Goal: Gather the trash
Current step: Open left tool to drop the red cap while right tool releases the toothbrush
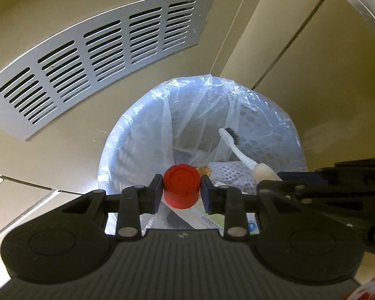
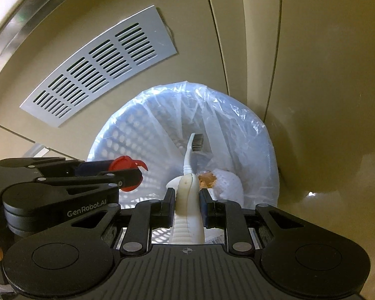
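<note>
On the far left, a grey slotted vent panel [image 1: 97,57] is fixed to the beige wall [image 1: 325,62] behind the work area. Below and to the right of it stands a white perforated waste basket [image 1: 127,135] lined with a clear plastic bag [image 1: 202,100]; the bag's edge is folded over the basket rim. The left gripper [image 1: 181,190] hangs above the near side of the basket opening, pointing steeply down, with its jaws set narrow on a red bottle cap [image 1: 182,183]; both pads appear to touch the cap's sides, although a slight gap cannot be excluded. In the right wrist view the same cap [image 2: 123,166] is seen side-on between the left gripper's fingers. To the right, the right gripper [image 2: 187,200] is positioned beside the left gripper and over the same opening. Its jaws are narrow and clamp the thick handle of a white toothbrush [image 2: 188,195], whose dark bristle head points forward and down into the bag. Inside the basket, a white foam net [image 2: 227,182] with an orange scrap [image 2: 207,178] against it lies at the bottom, just right of the toothbrush.
</note>
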### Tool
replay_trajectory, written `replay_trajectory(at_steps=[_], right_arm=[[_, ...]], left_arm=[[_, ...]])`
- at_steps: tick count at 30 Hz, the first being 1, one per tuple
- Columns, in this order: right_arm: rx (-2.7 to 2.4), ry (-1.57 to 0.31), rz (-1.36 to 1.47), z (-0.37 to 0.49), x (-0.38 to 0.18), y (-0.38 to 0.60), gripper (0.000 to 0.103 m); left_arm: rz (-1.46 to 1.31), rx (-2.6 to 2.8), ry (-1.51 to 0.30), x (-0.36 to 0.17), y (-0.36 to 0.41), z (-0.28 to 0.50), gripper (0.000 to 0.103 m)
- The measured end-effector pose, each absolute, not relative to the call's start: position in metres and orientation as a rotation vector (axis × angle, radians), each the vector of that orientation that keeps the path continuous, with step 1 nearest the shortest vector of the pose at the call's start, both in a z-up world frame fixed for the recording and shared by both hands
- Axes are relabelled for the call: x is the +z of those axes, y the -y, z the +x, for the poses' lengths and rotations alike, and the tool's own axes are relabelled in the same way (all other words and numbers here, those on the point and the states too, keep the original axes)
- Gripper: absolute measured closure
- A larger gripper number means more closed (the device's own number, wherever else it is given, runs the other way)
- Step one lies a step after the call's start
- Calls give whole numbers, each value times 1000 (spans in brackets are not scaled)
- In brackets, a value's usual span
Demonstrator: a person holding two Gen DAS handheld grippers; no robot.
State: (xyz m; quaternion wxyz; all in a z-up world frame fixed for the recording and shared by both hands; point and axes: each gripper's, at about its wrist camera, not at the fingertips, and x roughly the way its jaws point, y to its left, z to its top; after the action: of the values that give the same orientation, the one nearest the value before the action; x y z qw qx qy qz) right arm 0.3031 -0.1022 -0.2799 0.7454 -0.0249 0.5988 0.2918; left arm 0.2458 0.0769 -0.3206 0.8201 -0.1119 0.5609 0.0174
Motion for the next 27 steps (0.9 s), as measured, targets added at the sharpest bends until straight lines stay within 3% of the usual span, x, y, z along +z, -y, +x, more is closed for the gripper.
replay_trajectory(at_steps=[5, 23, 25, 26, 27], right_arm=[[634, -1317, -50, 306, -282, 103, 82], [628, -1314, -29, 311, -287, 100, 81], [633, -1297, -42, 310, -286, 99, 73], [635, -1287, -51, 309, -285, 99, 59], [631, -1276, -57, 308, -284, 99, 52]], left_arm=[[-238, 17, -1199, -322, -75, 248, 62], [-228, 34, -1178, -311, -81, 242, 62], [-225, 40, -1175, -310, -82, 241, 62], [-225, 40, -1175, -310, -82, 241, 62], [-224, 46, -1175, -309, -82, 240, 63]])
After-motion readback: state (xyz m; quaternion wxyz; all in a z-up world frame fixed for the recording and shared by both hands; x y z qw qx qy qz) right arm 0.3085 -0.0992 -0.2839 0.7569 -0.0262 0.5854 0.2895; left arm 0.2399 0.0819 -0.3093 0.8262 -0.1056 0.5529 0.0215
